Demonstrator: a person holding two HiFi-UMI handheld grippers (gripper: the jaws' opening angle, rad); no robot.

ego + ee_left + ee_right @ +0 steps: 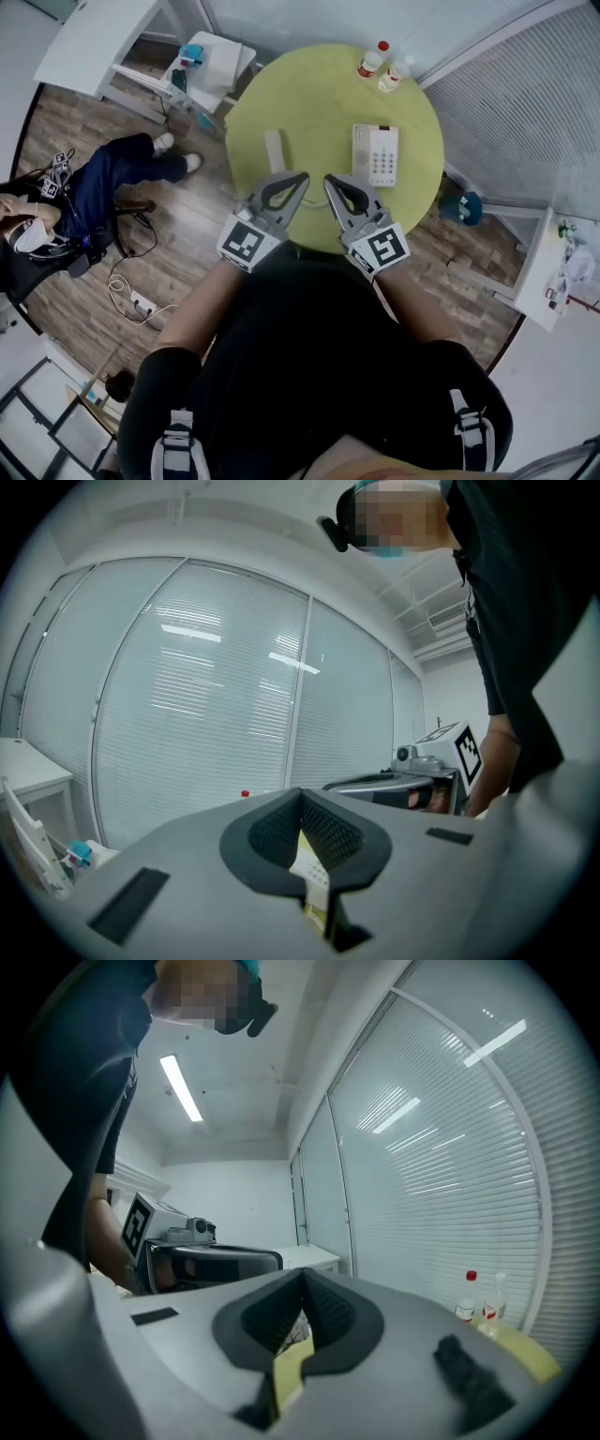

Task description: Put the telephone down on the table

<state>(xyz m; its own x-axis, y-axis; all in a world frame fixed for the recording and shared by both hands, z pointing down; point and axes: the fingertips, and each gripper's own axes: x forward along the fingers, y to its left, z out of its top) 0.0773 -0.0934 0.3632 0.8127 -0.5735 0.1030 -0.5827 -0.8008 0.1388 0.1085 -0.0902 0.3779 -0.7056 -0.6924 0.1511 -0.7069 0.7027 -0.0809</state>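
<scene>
Head view: the white push-button telephone [375, 155] lies flat right of centre on the round yellow-green tabletop [319, 94]. What looks like its white bar-shaped handset [274, 150] rests apart to the left. Your left gripper [286, 180] and right gripper [337, 184] hover below, fingers pinched together and empty. The set-down appears complete.

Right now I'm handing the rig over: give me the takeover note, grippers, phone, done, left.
Left gripper: shut, empty, over the near edge of the table.
Right gripper: shut, empty, beside it.
Telephone: flat on the table, ahead of the right gripper; the white handset lies on the table apart, to its left.
Done: phone is down, nothing held.
Left: probably nothing; draw both grippers back.
</scene>
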